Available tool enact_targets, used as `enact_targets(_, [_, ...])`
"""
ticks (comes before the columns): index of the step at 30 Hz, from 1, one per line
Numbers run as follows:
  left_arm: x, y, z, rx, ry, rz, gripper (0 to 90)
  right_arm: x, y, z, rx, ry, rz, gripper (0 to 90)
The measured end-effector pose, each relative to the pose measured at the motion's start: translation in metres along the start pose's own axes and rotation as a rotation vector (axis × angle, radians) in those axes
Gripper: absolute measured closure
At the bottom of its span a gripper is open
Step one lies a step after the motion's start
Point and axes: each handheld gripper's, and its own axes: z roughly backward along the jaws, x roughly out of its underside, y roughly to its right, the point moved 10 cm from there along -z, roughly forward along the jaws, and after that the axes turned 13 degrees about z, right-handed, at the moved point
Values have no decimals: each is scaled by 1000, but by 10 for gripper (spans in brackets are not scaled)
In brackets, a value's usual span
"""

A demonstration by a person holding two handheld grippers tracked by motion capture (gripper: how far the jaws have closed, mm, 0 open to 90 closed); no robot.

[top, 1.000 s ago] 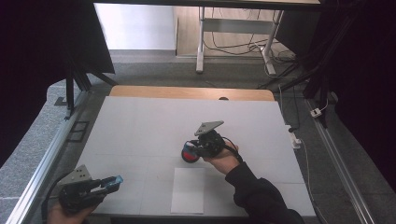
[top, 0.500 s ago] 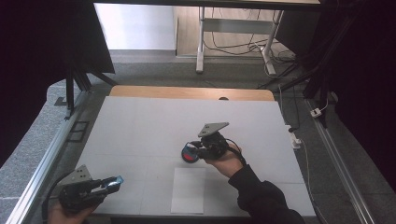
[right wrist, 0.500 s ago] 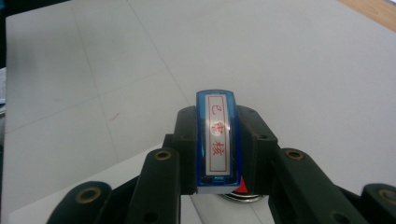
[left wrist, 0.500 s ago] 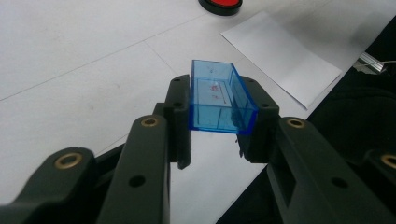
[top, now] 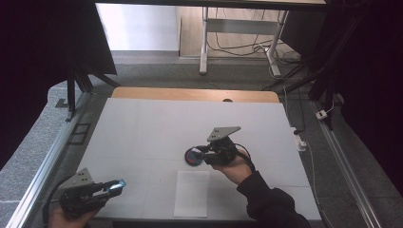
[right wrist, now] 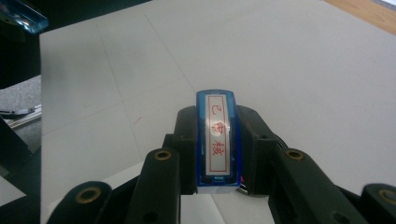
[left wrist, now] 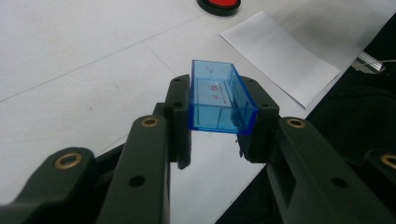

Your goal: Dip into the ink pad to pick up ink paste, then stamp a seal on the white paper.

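My right gripper [top: 203, 153] is shut on a blue stamp [right wrist: 217, 140] whose white face carries red characters. It hovers at the right edge of a round red ink pad [top: 192, 156] in the middle of the white table [top: 157, 128]. At the near left corner, my left gripper [top: 115, 185] is shut on a clear blue rectangular cap [left wrist: 219, 98], held just above the table. The ink pad [left wrist: 219, 4] and a white paper sheet [left wrist: 280, 51] lie beyond the cap in the left gripper view. The cap [right wrist: 21, 16] also appears far off in the right gripper view.
The white paper sheet [top: 191, 193] lies near the front edge, just below the ink pad. A wooden strip [top: 195, 94] runs along the table's far edge. Metal rails [top: 43, 166] flank both sides, and cables lie on the floor at the right.
My right gripper with the stamp has shifted slightly right and nearer by the ink pad. The left gripper has hardly moved with the cap.
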Motion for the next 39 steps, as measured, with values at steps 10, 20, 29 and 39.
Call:
enact_targets(10, [0, 0, 0, 0, 1, -2, 676, 0, -10, 12, -7, 22, 1, 712])
enact_targets(20, [0, 0, 0, 2, 0, -2, 676, 1, -23, 20, -21, 27, 11, 712])
enact_targets(29, [0, 0, 0, 0, 0, -3, 676, 3, -33, 23, -36, 26, 21, 712])
enact_targets(39, [0, 1, 0, 2, -3, -4, 676, 5, -43, 25, -46, 21, 28, 712])
